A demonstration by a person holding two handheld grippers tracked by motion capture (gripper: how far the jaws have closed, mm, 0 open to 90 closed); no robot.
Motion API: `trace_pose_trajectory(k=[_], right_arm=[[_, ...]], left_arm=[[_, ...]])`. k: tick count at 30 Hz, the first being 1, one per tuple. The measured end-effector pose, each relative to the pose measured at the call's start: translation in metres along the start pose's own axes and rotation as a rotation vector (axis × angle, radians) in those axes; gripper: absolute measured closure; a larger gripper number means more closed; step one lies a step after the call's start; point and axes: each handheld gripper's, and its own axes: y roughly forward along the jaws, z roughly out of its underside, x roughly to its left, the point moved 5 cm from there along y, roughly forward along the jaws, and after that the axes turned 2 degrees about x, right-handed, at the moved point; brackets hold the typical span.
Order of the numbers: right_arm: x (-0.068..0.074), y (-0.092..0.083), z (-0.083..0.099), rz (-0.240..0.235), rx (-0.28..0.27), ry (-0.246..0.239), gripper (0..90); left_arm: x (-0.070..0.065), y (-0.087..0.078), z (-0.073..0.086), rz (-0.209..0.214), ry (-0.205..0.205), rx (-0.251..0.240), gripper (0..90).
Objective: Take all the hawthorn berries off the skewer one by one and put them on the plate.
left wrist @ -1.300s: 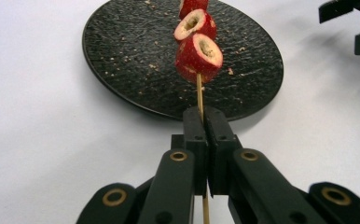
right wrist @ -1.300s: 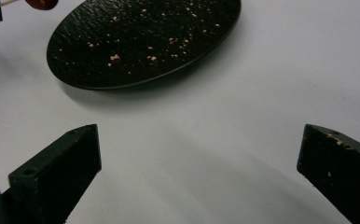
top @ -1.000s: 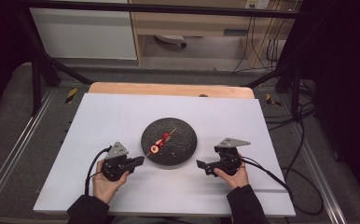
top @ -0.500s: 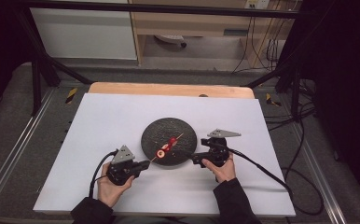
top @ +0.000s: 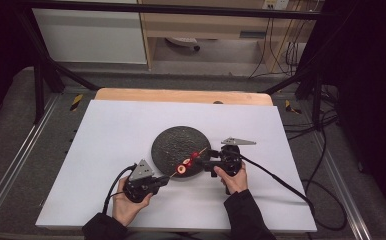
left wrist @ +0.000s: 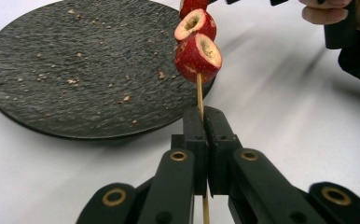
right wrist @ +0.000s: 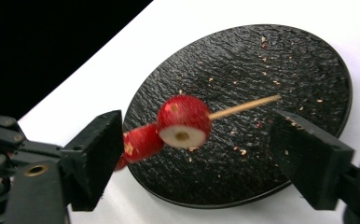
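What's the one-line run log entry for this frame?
left gripper: shut on skewer | right gripper: open, jaws either side of top fruit piece | fruit: on skewer, above plate | table: white

- Left tool (top: 162, 180): black body, grey three-cornered plate on top, black cable looping off its back.
- Its jaws, seen in the left gripper view: flat black bars, brass-ringed pivot holes.
- Right tool (top: 205, 161): black too, grey plate, long black cable.
- Dark sleeves cover both forearms.
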Motion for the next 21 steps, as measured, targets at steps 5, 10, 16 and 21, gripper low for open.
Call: trace_pose_trajectory(k=[5, 10, 16, 21], right_arm=[[-0.0009, 0.0017, 0.0, -0.016, 0.01, 0.022, 30.1], [-0.0008, 0.0026, 0.0001, -0.027, 0.01, 0.043, 37.8], [-0.0019, 0.0026, -0.0017, -0.014, -0.007, 0.077, 43.3], [-0.0034, 0.0042, -0.0029, -0.001, -0.024, 0.126, 39.2]], left_arm=[[-0.007, 0.0025, -0.0014, 0.01, 0.017, -0.007, 87.9], [-0.0075, 0.0026, -0.0012, 0.007, 0.015, -0.01, 88.0], [-0.0081, 0.0011, -0.0013, -0.001, 0.014, -0.027, 88.0], [-0.0103, 0.0001, -0.0013, -0.01, 0.021, -0.045, 88.0]])
